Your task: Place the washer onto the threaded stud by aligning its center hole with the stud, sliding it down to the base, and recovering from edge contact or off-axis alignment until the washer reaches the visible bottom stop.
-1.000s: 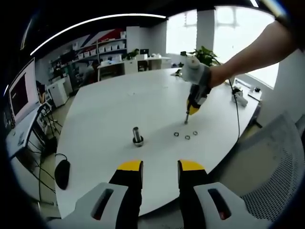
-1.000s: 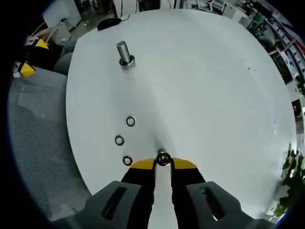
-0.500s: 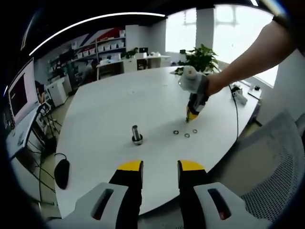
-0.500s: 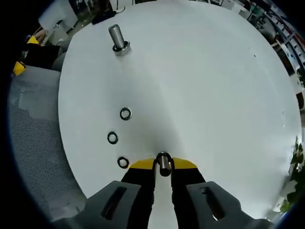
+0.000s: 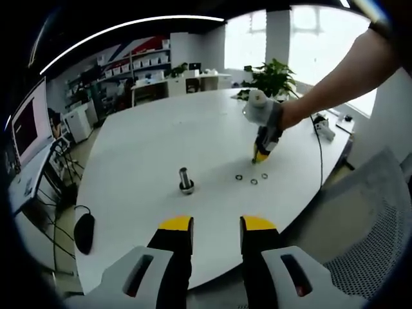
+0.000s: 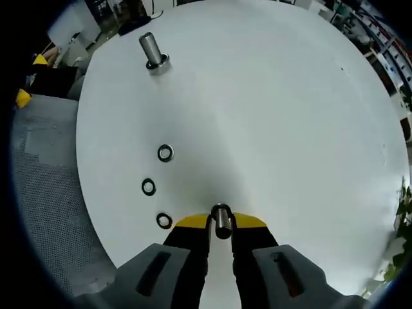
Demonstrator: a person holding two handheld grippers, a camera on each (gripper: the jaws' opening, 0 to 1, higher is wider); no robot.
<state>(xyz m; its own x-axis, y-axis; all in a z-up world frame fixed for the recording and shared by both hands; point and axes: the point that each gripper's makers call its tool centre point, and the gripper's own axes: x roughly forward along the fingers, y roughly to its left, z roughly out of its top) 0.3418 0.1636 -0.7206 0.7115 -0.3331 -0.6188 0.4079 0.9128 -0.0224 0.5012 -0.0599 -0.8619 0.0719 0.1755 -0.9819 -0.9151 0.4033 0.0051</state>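
— What does the left gripper view show, from left to right?

— A monitor (image 5: 27, 125) at the far left, then the white table (image 5: 148, 141). The threaded stud (image 5: 185, 181) stands upright on it, a short grey metal post on a wider round base. Further right, three loose washers (image 5: 252, 178) lie flat in a small cluster, each a thin dark ring with a pale centre. The right gripper (image 5: 260, 152) hangs just above them, held by a person's arm (image 5: 341, 80) reaching in from the right. The left gripper (image 5: 216, 226) sits at the bottom, its yellow-tipped jaws parted with nothing between them.

— And the right gripper view?

— On the left, a grey mesh chair (image 6: 45, 219) beside the table edge. The stud rises near the top left, well apart from everything else. Below it the three washers lie in a line down the table. Right of the lowest one, the right gripper's jaws are clenched on a small metal piece (image 6: 221, 221), a shiny ring seen edge-on at the tips. It looks like a washer, though that cannot be told for sure.
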